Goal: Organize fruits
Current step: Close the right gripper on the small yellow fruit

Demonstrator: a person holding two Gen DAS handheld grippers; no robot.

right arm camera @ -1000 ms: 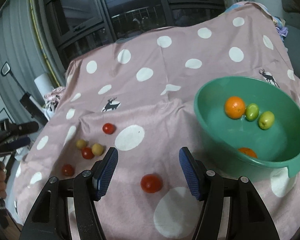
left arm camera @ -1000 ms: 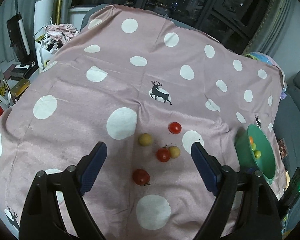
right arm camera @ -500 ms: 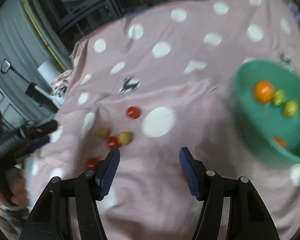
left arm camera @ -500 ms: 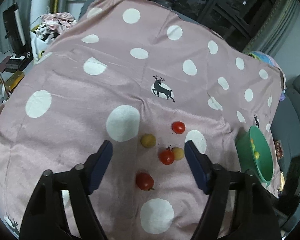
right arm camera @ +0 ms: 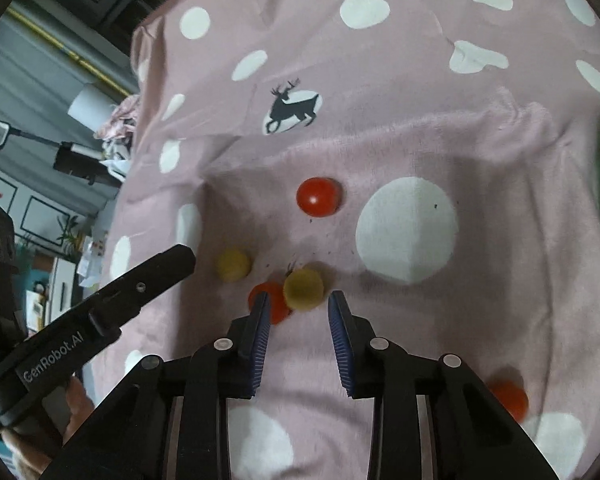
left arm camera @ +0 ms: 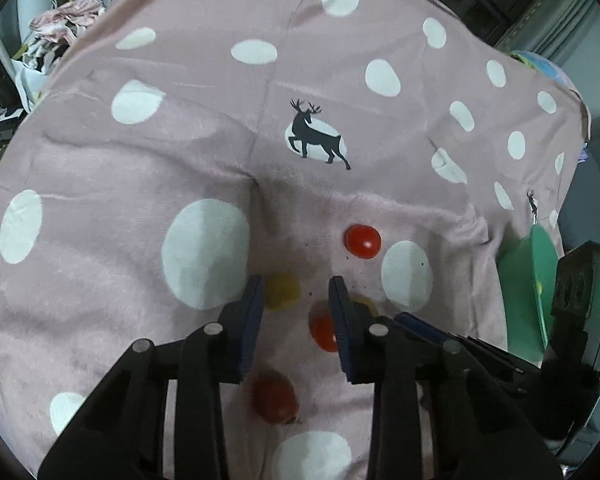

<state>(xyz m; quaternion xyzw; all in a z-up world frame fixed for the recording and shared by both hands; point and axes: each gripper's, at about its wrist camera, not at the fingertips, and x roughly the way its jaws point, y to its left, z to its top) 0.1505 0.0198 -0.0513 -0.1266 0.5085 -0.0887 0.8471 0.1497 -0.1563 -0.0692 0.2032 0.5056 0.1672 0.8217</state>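
Small red and yellow fruits lie on the pink spotted cloth [left arm camera: 100,208]. My left gripper [left arm camera: 296,296] is open and low over them, with a yellow fruit [left arm camera: 282,290] just ahead between its fingertips and a red tomato [left arm camera: 324,330] by its right finger. Another red tomato [left arm camera: 362,241] lies farther off, and one [left arm camera: 274,398] lies under the gripper. My right gripper [right arm camera: 298,306] is open, with a yellow fruit [right arm camera: 304,289] at its fingertips and a red tomato [right arm camera: 272,300] by its left finger. The green bowl [left arm camera: 534,280] is at the right edge.
The left gripper's finger [right arm camera: 140,284] reaches in from the left of the right wrist view, close to a yellow fruit [right arm camera: 233,265]. A red tomato [right arm camera: 508,398] lies near the right. Clutter [left arm camera: 60,28] sits beyond the cloth's far left edge.
Both grippers have come down and forward to the cluster of fruits, and their jaws have narrowed. The right gripper swung left, away from the bowl.
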